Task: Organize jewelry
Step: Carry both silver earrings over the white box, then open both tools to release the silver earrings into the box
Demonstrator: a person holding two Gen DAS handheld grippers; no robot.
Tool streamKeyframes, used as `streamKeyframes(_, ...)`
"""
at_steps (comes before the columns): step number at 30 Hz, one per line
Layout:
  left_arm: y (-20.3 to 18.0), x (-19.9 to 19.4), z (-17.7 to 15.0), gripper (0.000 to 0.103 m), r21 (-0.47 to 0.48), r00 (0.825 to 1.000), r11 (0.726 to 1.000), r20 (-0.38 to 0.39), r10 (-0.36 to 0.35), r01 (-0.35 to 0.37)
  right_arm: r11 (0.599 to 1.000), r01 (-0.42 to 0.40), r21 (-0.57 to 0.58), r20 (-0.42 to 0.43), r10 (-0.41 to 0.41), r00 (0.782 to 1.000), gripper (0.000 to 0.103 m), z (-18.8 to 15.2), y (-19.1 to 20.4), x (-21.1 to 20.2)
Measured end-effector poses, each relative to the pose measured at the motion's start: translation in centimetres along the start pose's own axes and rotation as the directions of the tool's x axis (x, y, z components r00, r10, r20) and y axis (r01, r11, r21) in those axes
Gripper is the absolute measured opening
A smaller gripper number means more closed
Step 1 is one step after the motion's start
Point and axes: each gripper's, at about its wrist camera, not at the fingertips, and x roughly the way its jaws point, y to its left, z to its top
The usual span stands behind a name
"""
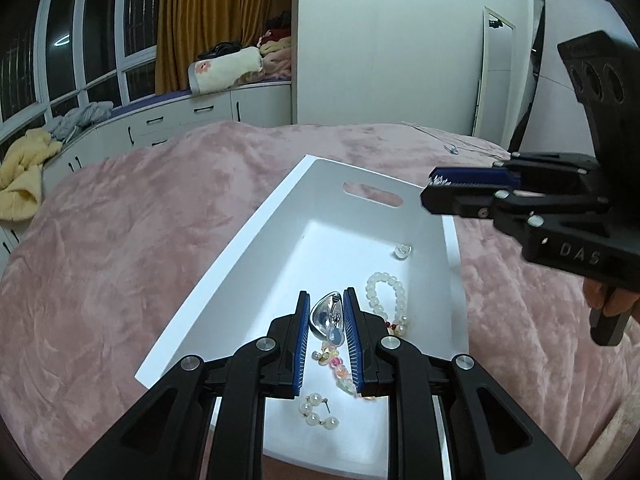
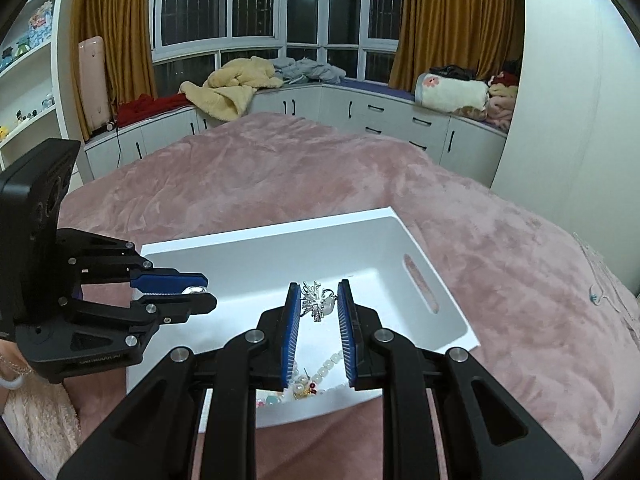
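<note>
Over the white tray (image 1: pixel 248 240) on the pink blanket (image 1: pixel 120 220), the left gripper (image 1: pixel 326 320) is clamped on a silver drop-shaped piece (image 1: pixel 326 314) — the right gripper (image 2: pixel 319 304) pinches a spiky silver brooch (image 2: pixel 316 300) (bead bracelets (image 1: pixel 386 296) lie in the tray below).

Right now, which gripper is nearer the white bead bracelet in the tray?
Left. The left gripper hangs just beside the white bead bracelet, over the tray, holding a silver piece. The right gripper is up by the tray's far end.
</note>
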Motion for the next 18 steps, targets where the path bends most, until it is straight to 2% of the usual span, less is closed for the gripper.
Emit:
streamKeyframes(4, 0.3, 0.4, 0.2, 0.025, -0.019, 1.000, 1.000, -0.001, -0.006, 0.006, 1.000, -0.005, 0.017, -0.010, 0.005, 1.000, 0.020, 0.1, -0.3, 1.0)
streamKeyframes(5, 0.3, 0.4, 0.2, 0.028, -0.020, 1.000, 1.000, 0.000, -0.003, 0.003, 1.000, -0.003, 0.020, -0.012, 0.003, 1.000, 0.020, 0.0, -0.4, 1.2)
streamKeyframes(7, 0.3, 0.4, 0.3, 0.041, -0.023, 1.000, 1.000, 0.008, 0.004, -0.004, 0.999, 0.000, 0.034, -0.015, 0.001, 1.000, 0.021, 0.0, -0.7, 1.6)
streamKeyframes(10, 0.5, 0.4, 0.5, 0.044, -0.031, 1.000, 1.000, 0.016, 0.006, -0.006, 0.999, 0.009, 0.046, -0.008, -0.009, 1.000, 0.037, 0.0, -0.8, 1.7)
streamKeyframes(11, 0.5, 0.3, 0.5, 0.048, -0.037, 1.000, 0.999, 0.023, 0.007, -0.006, 0.999, 0.010, 0.050, -0.006, -0.010, 1.000, 0.047, 0.0, -0.7, 1.7)
streamKeyframes(12, 0.5, 0.1, 0.6, 0.058, -0.043, 0.999, 0.999, 0.031, 0.009, -0.008, 0.999, 0.012, 0.053, -0.004, -0.012, 1.000, 0.056, 0.0, -0.7, 1.7)
streamKeyframes(13, 0.6, -0.1, 0.6, 0.065, -0.050, 0.999, 0.999, 0.045, 0.018, -0.015, 0.998, 0.026, 0.056, 0.000, -0.026, 1.000, 0.060, 0.0, -0.6, 1.7)
streamKeyframes(15, 0.6, -0.7, 0.8, 0.068, -0.057, 0.998, 0.998, 0.063, 0.024, -0.020, 0.997, 0.043, 0.063, 0.012, -0.043, 0.999, 0.070, 0.0, -0.5, 1.3)
streamKeyframes(18, 0.8, -1.9, 1.1, 0.086, -0.079, 0.994, 0.996, 0.097, 0.053, -0.046, 0.992, 0.096, 0.083, 0.044, -0.100, 0.994, 0.084, 0.1, -0.1, -0.1)
